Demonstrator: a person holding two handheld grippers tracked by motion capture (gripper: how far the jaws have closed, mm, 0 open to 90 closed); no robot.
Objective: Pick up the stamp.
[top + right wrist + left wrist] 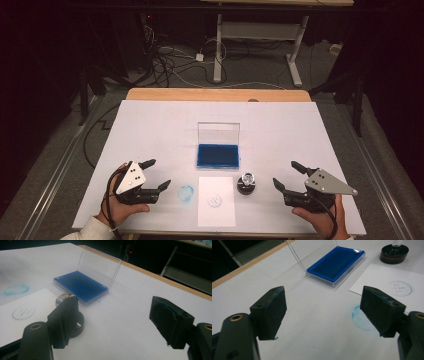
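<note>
The stamp (247, 183) stands just right of the paper (216, 201), in front of the open ink pad (218, 155). Both the left gripper (159, 175) and right gripper (287, 175) gape empty. A careless grab by the right gripper could tip the stamp and smear ink on the paper.

I'm in a lab or test room: beyond my tongs a white-covered table (150, 120) sits on grey carpet, with tangled cables (165, 62) on the floor past it and a bare metal desk frame (260, 35) behind.
</note>
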